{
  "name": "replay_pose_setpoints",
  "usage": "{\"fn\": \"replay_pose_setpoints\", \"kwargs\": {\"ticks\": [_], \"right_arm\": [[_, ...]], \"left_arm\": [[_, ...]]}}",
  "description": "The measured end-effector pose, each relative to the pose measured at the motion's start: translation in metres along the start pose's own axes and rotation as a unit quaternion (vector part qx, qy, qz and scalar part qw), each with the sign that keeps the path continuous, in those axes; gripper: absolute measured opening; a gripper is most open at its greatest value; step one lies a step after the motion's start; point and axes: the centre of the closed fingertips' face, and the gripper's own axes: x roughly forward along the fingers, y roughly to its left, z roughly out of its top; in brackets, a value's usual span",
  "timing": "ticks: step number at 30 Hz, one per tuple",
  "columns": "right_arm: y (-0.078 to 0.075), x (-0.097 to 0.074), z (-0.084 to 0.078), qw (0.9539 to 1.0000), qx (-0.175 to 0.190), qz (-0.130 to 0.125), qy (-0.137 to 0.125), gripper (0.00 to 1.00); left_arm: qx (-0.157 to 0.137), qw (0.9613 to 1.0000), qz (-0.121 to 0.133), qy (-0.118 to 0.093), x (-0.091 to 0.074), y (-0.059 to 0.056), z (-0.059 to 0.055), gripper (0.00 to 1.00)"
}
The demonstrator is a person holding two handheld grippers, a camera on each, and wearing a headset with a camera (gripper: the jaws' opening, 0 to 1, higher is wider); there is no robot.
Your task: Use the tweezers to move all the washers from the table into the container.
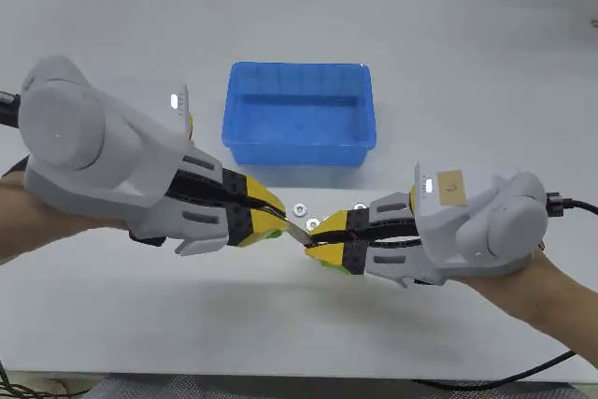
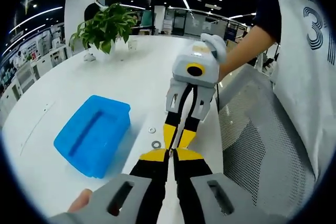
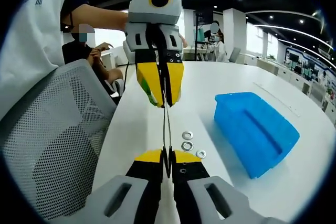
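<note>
— Head view first: what are the tongs doing?
— The left tongs (image 1: pixel 273 220) and right tongs (image 1: pixel 318 238) meet tip to tip. Both are clenched on the tweezers (image 1: pixel 294 229), which bridge them. Three washers (image 1: pixel 300 209) lie on the worktop (image 1: pixel 448 63) just beyond the tips, and the blue container (image 1: pixel 299 151) sits farther past those.
— Left gripper view?
— Its own tongs are pinched on the tweezers. Two washers lie just left of the tips, with the container farther left.
— Right gripper view?
— Clenched too, with the tweezers running straight ahead into the left tongs. The washers are just right of the tips, the container beyond them.
</note>
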Motion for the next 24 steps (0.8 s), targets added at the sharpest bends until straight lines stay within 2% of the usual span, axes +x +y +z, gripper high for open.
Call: {"fn": "replay_pose_setpoints", "kwargs": {"ticks": [5, 10, 16, 18, 24], "right_arm": [[0.005, 0.002, -0.001, 1.0, 0.008, 0.004, -0.005, 0.06], [0.005, -0.003, -0.002, 0.9999, 0.007, 0.006, -0.007, 0.06], [0.008, -0.009, -0.006, 0.9997, -0.013, 0.02, 0.008, 0.07], [0.008, -0.011, -0.008, 0.9995, -0.016, 0.024, 0.014, 0.07], [0.008, -0.012, -0.009, 0.9994, -0.02, 0.016, 0.025, 0.07]], "left_arm": [[0.003, 0.9997, -0.003, -0.025, 0.007, -0.007, 0.009, 0.07], [0.001, 0.9991, -0.006, -0.041, 0.015, -0.011, 0.016, 0.07], [0.027, 0.998, -0.013, -0.056, 0.027, -0.02, 0.025, 0.07], [0.012, 0.9976, -0.016, -0.066, 0.03, -0.022, 0.028, 0.07], [0.018, 0.9973, -0.007, -0.072, 0.032, -0.021, 0.03, 0.07]]}}
